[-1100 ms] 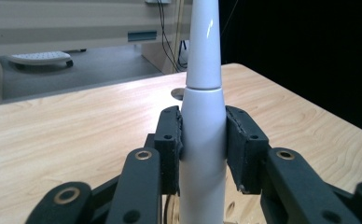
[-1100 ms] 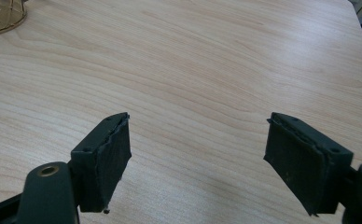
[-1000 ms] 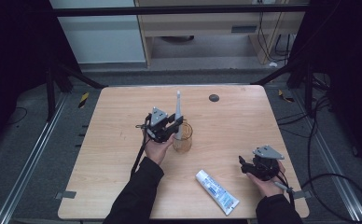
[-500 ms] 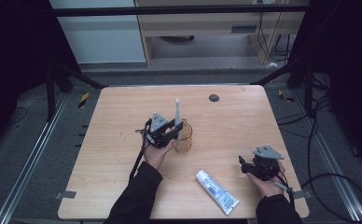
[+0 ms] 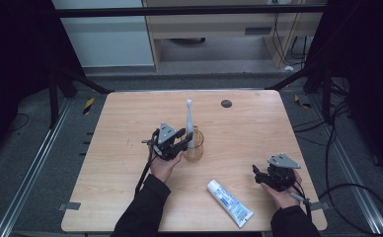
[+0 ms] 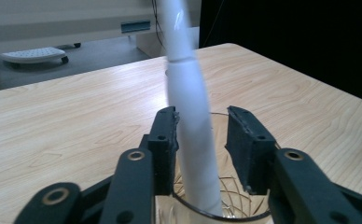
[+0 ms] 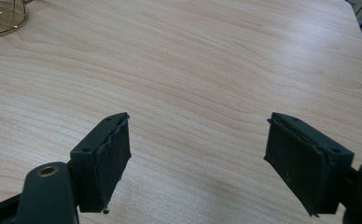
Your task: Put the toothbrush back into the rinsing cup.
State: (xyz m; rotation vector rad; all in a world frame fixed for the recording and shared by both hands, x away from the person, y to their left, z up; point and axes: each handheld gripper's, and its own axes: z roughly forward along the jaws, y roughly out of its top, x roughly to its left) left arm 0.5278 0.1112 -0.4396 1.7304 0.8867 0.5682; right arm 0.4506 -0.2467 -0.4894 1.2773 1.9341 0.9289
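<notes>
Toothbrush (image 5: pixel 189 126) stands near-upright in the clear glass cup (image 5: pixel 195 148), middle of the counter (image 5: pixel 120 123), head up, leaning slightly. Left tongs (image 5: pixel 185 139) sit just left of the cup, jaws straddling the brush handle above the rim. In the left gripper view the toothbrush (image 6: pixel 191 116) touches the left pad while the right pad stands clear, so the jaws are apart and have just been opening; whether the left pad still presses is hard to tell. Toothpaste tube (image 5: pixel 230 202) lies flat right of and nearer than the cup, well apart. Right tongs (image 5: pixel 258 174) rest farther right of the cup at the near edge, jaws wide apart, nothing between them (image 7: pixel 198 158).
</notes>
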